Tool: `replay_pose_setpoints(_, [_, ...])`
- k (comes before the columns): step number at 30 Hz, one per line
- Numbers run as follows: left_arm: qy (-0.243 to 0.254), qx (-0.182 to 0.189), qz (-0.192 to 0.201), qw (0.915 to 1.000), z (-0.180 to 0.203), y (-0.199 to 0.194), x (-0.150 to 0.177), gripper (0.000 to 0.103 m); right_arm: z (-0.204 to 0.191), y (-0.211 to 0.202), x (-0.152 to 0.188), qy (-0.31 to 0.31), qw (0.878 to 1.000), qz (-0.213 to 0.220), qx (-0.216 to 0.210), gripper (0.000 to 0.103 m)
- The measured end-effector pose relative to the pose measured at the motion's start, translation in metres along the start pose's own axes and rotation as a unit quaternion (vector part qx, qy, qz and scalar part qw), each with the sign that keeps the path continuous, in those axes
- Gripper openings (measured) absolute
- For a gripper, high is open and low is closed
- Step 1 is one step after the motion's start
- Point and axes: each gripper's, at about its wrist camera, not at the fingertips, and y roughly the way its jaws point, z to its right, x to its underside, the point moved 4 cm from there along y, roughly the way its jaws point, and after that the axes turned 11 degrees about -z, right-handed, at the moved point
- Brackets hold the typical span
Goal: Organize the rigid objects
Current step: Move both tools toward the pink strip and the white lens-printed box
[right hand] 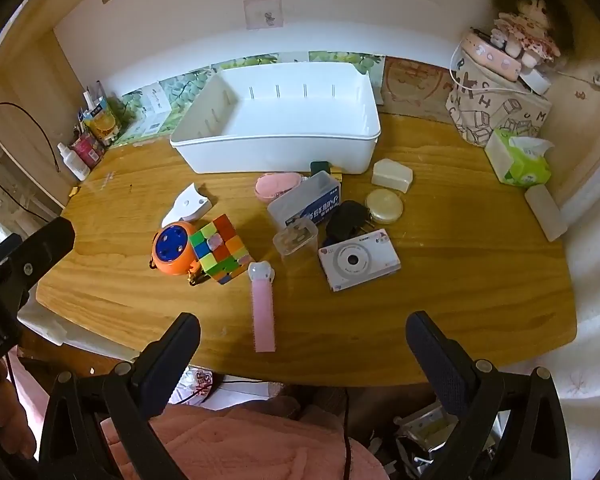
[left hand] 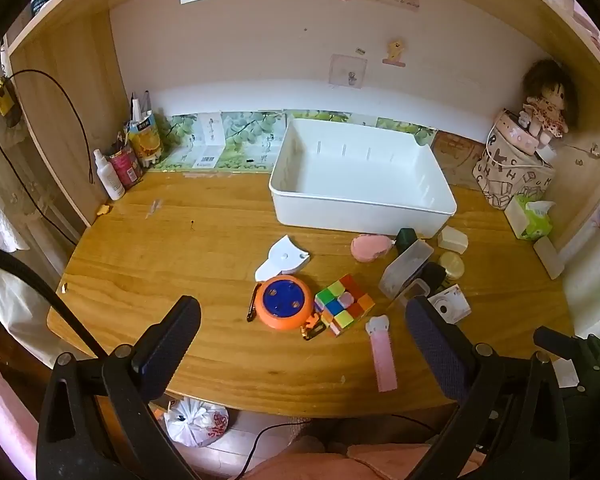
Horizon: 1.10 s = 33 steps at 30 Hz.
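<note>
nothing looks sorted yet: the white bin (right hand: 276,136) in the upper middle of the right wrist frame stands bare inside, and every small thing lies loose on the wooden desk (right hand: 460,280) in front of it. in that same frame the orange round toy (right hand: 172,254) and the colour cube (right hand: 220,254) touch each other at centre left, with a white cat-shaped piece (right hand: 188,206) just above them and a pink strip with a white cap (right hand: 263,312) running down toward the lower middle. further right sit a clear lidded box with a blue label (right hand: 306,204), a small clear cup (right hand: 295,240), a black plug (right hand: 350,216), a white toy camera (right hand: 358,262), a round yellowish tin (right hand: 384,205), a cream soap-like box (right hand: 392,176), a pink oval case (right hand: 278,185) and a dark green block (right hand: 319,167) close against the bin's front wall. so, by my reading, the whole job is still ahead. the left gripper (left hand: 302,344) hangs over the desk's near edge in the lower part of its frame, tilted down toward the toy and cube, jaws spread as wide as they go and nothing between them. the right gripper (right hand: 302,354) is likewise low in its frame, pitched more steeply down, jaws fully apart and bare, with the pink strip lying on the desk ahead between its fingers.
</note>
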Motion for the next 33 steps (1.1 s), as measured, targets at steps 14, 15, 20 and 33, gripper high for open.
replay_pose_setpoints(14, [0.016,0.048,-0.045,0.9977,-0.022,0.013,0.014,0.102,-0.011,0.014,0.031,0.067,0.997,-0.049,0.002,0.103])
replay_pose_setpoints(15, [0.022,0.054,-0.047,0.9972,-0.021,0.014,0.016,0.102,-0.012,0.015,0.035,0.072,0.996,-0.052,0.001,0.103])
replay_pose_setpoints(20, [0.039,0.067,-0.057,0.9954,-0.022,0.017,0.019,0.102,-0.008,0.022,0.045,0.103,0.992,-0.071,-0.009,0.103])
replay_pose_setpoints(33, [0.079,0.104,-0.128,0.9832,0.003,0.047,0.027,0.102,0.017,0.037,0.050,0.156,0.982,-0.108,-0.024,0.103])
